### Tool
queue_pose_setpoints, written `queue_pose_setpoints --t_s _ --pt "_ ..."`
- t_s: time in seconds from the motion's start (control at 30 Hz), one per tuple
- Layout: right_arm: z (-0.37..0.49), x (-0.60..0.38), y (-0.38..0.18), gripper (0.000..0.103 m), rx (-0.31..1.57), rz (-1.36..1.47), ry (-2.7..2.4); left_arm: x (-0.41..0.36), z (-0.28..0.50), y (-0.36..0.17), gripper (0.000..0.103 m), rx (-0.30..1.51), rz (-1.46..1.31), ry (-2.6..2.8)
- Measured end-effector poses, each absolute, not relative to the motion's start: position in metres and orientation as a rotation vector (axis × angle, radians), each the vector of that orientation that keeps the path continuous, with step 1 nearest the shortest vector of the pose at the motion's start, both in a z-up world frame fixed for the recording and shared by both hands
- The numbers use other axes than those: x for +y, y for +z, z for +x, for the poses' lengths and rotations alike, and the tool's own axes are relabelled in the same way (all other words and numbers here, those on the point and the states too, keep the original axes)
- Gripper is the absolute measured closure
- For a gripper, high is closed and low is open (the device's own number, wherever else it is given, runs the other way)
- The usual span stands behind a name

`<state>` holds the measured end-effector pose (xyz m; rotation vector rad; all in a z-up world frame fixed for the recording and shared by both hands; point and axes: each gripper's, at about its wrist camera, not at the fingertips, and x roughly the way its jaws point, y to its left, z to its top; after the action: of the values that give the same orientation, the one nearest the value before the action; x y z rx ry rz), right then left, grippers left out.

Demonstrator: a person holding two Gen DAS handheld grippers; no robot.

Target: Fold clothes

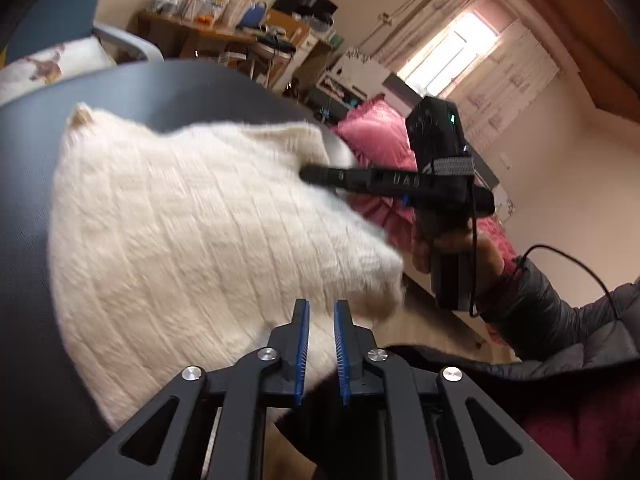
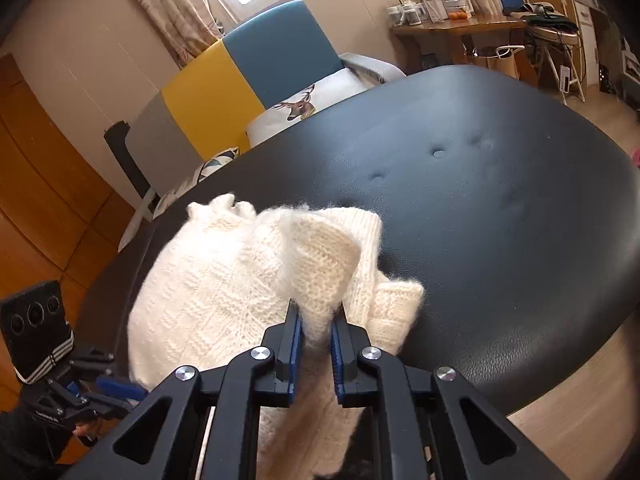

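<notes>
Cream knit sweater (image 2: 224, 280) pinched in right tool (image 2: 316, 316); left tool (image 1: 320, 312) slightly open, empty

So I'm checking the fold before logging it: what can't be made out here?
- Left wrist view: the white knit sweater is motion-blurred, so its fold lines are unclear.
- Right wrist view: the right claw hides the sweater's pinched edge.
- Both views: the sweater's near part is hidden behind claw linkages.
- Left claw: a gap shows between its pads; contact unclear.
</notes>
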<state>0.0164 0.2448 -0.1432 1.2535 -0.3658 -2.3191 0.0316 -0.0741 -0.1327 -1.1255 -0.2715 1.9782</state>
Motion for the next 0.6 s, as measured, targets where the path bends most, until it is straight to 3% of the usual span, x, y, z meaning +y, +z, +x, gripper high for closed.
queue_pose_setpoints --t_s 0.17,0.23,0.43,0.6 --pt "0.002 0.256 -0.173 0.088 -0.532 1.276 -2.266 -0.074 0.035 -0.17 0.084 -0.327 -1.253 1.962" --pt "0.003 0.257 -0.165 0.081 -0.55 1.273 -2.239 -0.076 0.037 -0.164 0.084 -0.388 -1.252 1.955" --pt "0.048 0.301 -0.132 0.076 -0.772 1.127 -2.058 -0.065 0.031 -0.119 0.079 -0.36 -1.133 2.009" --pt "0.102 0.286 -0.126 0.074 -0.569 1.162 -1.905 -0.042 -0.006 -0.099 0.076 -0.275 -1.088 2.021"
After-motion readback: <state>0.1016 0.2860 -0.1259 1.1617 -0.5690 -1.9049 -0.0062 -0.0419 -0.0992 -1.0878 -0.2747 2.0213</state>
